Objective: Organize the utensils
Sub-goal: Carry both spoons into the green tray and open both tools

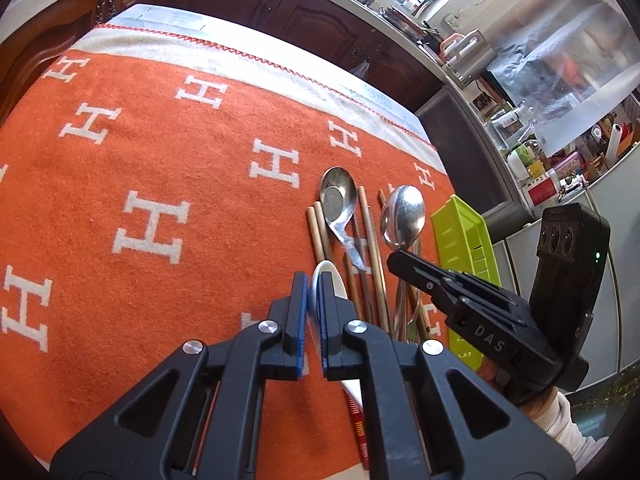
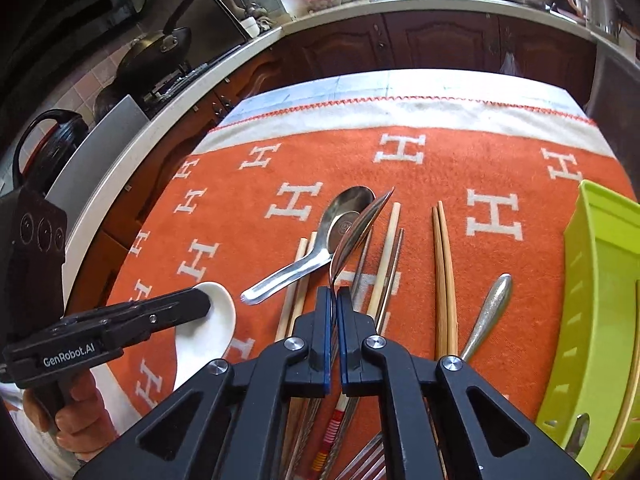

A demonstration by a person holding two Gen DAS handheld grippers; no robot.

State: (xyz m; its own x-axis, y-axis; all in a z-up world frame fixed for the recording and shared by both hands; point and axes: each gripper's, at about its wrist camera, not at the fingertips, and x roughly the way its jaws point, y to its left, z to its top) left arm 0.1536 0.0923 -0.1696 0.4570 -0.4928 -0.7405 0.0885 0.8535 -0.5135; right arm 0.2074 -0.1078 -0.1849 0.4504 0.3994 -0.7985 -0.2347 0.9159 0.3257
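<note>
On the orange blanket [image 1: 160,160] lies a row of utensils. My left gripper [image 1: 314,282] is shut on the bowl rim of a white ceramic spoon [image 1: 339,283], which rests on the cloth; the right wrist view shows that gripper [image 2: 202,300] on the white spoon [image 2: 208,332]. My right gripper [image 2: 334,294] is shut on the neck of a steel spoon [image 2: 360,228], whose bowl is tipped on edge above the others. In the left wrist view the right gripper [image 1: 394,258] holds the steel spoon [image 1: 402,216].
A steel soup spoon [image 2: 316,256] lies across pale chopsticks [image 2: 386,264]. Bamboo chopsticks [image 2: 444,272] and a metal handle [image 2: 488,312] lie toward the lime-green tray [image 2: 600,300] at the right table edge. Fork tines [image 2: 368,460] show near the bottom. Kitchen cabinets [image 2: 440,40] stand beyond the table.
</note>
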